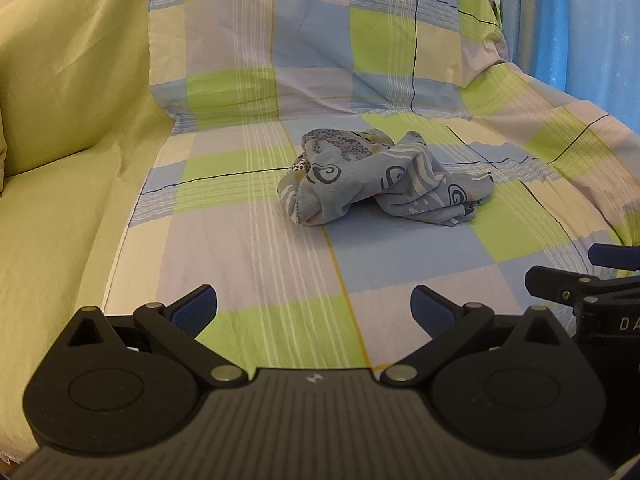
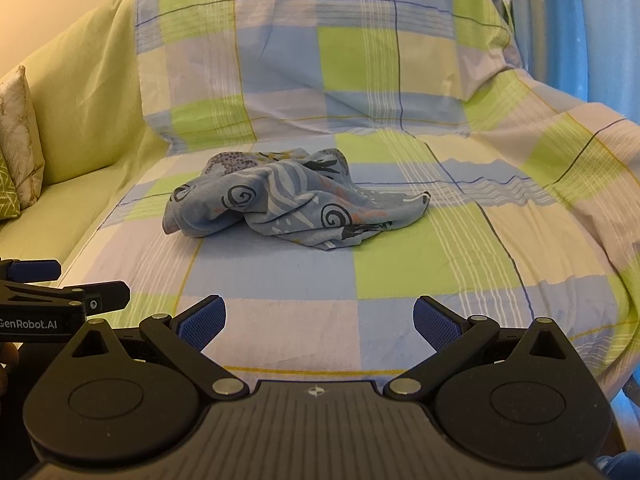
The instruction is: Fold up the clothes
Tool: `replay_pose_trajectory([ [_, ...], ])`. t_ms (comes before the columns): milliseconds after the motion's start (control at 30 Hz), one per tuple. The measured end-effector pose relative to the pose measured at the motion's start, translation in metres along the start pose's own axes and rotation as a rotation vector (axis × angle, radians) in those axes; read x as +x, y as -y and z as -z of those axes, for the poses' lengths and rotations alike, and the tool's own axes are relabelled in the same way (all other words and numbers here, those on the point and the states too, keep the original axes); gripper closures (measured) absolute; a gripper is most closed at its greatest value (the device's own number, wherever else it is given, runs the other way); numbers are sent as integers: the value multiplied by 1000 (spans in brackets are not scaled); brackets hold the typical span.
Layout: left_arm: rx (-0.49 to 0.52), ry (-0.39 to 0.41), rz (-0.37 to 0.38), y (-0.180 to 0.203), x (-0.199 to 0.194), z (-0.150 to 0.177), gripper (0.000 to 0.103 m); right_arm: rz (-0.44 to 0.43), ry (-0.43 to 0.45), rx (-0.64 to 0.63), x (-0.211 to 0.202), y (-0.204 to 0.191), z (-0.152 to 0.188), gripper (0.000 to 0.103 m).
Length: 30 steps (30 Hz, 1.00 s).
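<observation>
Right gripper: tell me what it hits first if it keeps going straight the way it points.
Probably the checked sheet just short of the crumpled blue garment, since the open right gripper seems to aim slightly downward. The garment sits a little left of its centre line. Depth is unclear.

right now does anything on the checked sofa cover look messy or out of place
Only the crumpled blue patterned cloth, lying in a bunched heap mid-seat on the green, blue and lilac checked cover, not flat. Nothing looks spilled or damaged.
</observation>
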<state>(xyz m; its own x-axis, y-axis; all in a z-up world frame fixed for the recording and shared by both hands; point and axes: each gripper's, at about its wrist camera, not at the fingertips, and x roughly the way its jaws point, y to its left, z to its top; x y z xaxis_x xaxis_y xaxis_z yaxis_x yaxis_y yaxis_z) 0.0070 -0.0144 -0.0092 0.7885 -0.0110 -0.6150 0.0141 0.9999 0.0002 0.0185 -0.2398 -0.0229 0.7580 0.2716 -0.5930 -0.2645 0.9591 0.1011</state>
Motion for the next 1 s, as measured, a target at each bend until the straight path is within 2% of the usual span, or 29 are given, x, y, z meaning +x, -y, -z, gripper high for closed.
replay_pose_trajectory([
  [1000, -1, 3, 4, -1, 0, 0, 1, 8, -16, -3, 2, -1, 0, 0],
])
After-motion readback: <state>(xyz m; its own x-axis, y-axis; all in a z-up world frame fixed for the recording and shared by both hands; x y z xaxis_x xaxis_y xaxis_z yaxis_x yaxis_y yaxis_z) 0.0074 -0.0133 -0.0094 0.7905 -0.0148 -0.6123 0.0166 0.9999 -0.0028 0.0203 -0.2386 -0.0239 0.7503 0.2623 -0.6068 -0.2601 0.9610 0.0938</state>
